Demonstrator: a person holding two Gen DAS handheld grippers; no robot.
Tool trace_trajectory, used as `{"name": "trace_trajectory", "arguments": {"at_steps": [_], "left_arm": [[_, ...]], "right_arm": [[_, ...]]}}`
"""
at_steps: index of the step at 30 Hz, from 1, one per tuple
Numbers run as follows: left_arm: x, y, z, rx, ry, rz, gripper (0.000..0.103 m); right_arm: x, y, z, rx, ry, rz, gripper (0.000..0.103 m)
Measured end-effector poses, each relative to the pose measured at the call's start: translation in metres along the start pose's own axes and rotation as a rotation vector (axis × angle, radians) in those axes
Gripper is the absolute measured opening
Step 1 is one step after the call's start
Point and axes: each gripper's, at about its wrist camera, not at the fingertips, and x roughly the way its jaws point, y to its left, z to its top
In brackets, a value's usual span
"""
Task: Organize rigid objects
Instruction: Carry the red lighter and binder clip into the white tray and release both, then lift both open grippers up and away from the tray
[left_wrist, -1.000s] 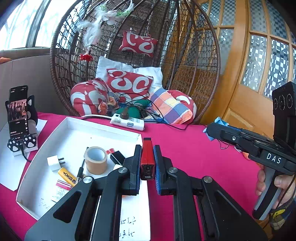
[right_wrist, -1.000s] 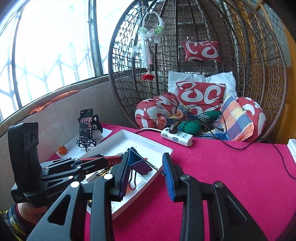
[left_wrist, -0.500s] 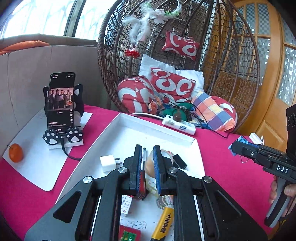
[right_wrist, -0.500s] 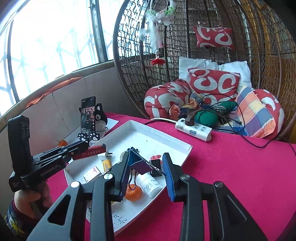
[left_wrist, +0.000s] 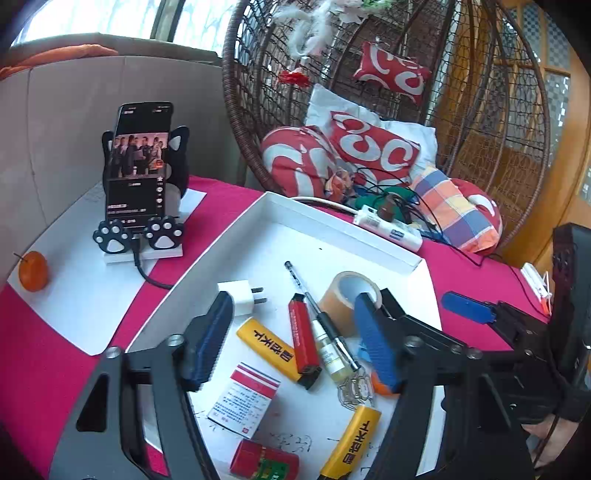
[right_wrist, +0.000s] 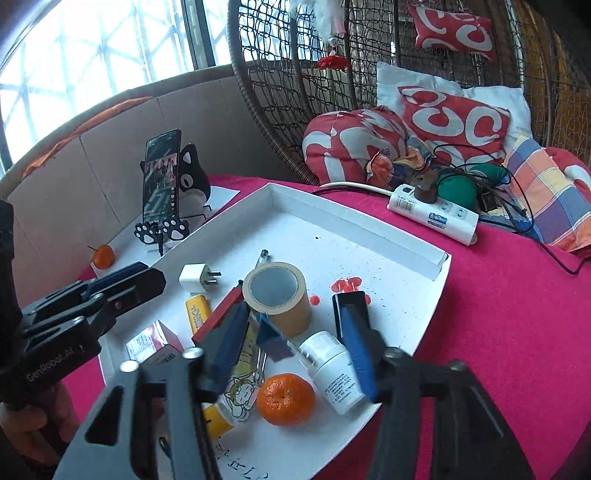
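Observation:
A white tray (left_wrist: 317, 218) on the pink tablecloth holds several small items. My left gripper (left_wrist: 295, 338) is open above it; the red lighter (left_wrist: 303, 345) lies in the tray between its fingers. A tape roll (left_wrist: 349, 299), a pen (left_wrist: 321, 314), a yellow lighter (left_wrist: 266, 347) and a white plug (left_wrist: 238, 293) lie around it. My right gripper (right_wrist: 291, 341) is open over the tray's near end (right_wrist: 439, 266); a blue binder clip (right_wrist: 271, 338) sits loose between its fingers, beside a white bottle (right_wrist: 332, 369) and an orange (right_wrist: 285, 398).
A phone on a cat stand (left_wrist: 138, 177) and a small orange (left_wrist: 33, 271) sit on white paper at left. A power strip (right_wrist: 432, 214) with cables lies behind the tray. A wicker chair (left_wrist: 369, 92) with cushions stands at the back.
My left gripper opened and dropped the red lighter into the tray. My right gripper moved over the tray, opened wider, and the binder clip now sits loose between its fingers.

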Motion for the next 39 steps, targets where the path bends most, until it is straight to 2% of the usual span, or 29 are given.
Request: {"name": "trace_trajectory", "arguments": {"at_steps": [4,5,6,20,30,34,39], "left_arm": [[-0.002,0.004,0.001,-0.010,-0.010,0.041,0.094],[-0.002,0.004,0.001,-0.009,-0.011,0.050,0.103],[-0.003,0.003,0.001,-0.007,-0.014,0.063,0.103],[-0.014,-0.002,-0.001,-0.005,-0.019,0.083,0.103],[-0.023,-0.019,-0.005,0.062,-0.025,0.094,0.103],[-0.031,-0.027,-0.008,0.129,-0.045,0.176,0.103],[-0.041,-0.037,-0.011,0.185,-0.069,0.255,0.103]], "right_arm": [[-0.013,0.002,-0.003,-0.020,-0.037,-0.030,0.091],[-0.017,0.003,-0.003,-0.022,-0.047,-0.032,0.097],[-0.020,0.004,-0.004,-0.026,-0.058,-0.033,0.103],[-0.046,0.008,-0.012,-0.011,-0.102,-0.021,0.103],[-0.071,0.006,-0.014,-0.003,-0.165,-0.034,0.103],[-0.084,0.005,-0.017,-0.023,-0.199,-0.099,0.103],[-0.101,0.002,-0.022,-0.022,-0.262,-0.236,0.103]]}}
